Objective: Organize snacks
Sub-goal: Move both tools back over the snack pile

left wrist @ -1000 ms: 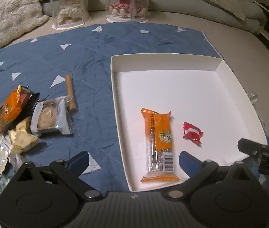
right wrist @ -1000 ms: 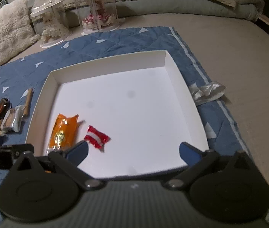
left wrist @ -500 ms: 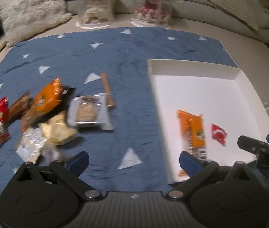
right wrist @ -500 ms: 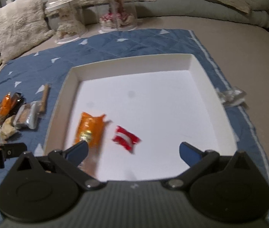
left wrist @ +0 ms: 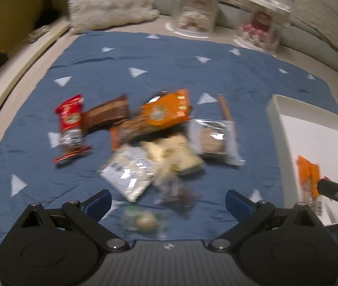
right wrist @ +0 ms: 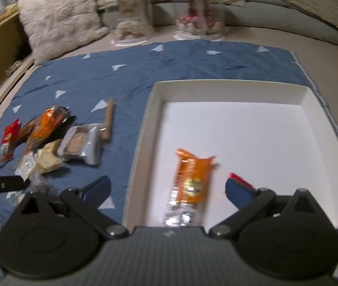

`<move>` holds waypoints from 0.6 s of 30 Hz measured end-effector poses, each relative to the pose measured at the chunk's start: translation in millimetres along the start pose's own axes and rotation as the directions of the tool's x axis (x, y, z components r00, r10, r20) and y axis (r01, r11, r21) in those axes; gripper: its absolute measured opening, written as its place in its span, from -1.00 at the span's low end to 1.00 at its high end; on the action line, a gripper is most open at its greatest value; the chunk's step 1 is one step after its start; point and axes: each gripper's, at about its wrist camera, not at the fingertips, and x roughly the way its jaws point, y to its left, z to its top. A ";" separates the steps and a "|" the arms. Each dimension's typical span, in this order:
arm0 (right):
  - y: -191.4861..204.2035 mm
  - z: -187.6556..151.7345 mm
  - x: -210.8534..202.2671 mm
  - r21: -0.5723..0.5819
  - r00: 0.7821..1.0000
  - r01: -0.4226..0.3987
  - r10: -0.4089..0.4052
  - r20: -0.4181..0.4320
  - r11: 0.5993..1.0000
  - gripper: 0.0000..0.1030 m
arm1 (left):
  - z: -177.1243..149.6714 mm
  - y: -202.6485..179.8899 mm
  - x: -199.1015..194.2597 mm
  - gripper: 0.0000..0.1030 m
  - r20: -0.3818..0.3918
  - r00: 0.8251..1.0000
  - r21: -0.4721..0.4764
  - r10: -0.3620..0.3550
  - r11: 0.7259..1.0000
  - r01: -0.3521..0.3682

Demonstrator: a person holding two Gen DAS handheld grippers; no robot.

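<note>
Left tool (left wrist: pixel 167 201) wide over snack pile (left wrist: pixel 145 133); right tool (right wrist: pixel 167 189) wide over white box (right wrist: pixel 252 131)

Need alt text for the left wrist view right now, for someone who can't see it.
The open left gripper hovers empty over a pile of snack packets on a blue quilt, the picture blurred. At right, a white tray holds an orange packet, with the right gripper beside it.

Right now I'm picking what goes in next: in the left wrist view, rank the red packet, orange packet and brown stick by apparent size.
1. Orange packet
2. Red packet, only slightly smaller; blur makes the order of these two unsure
3. Brown stick, clearly smallest, though it lies farthest away
</note>
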 end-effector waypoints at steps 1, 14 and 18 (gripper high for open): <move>6.8 0.7 2.2 -0.009 1.000 -0.007 0.007 -0.002 1.000 0.99 | -0.4 6.6 0.5 0.96 -0.001 1.000 -0.010 0.007 1.000 -0.007; 95.0 7.3 26.7 -0.139 0.991 -0.131 0.132 0.005 0.982 0.99 | -4.5 76.2 4.9 0.96 0.007 1.000 -0.141 0.030 0.990 -0.029; 121.0 8.2 37.8 -0.205 0.987 -0.158 0.157 -0.022 0.966 0.99 | -3.7 80.3 2.8 0.93 0.024 1.000 -0.108 0.019 0.994 -0.016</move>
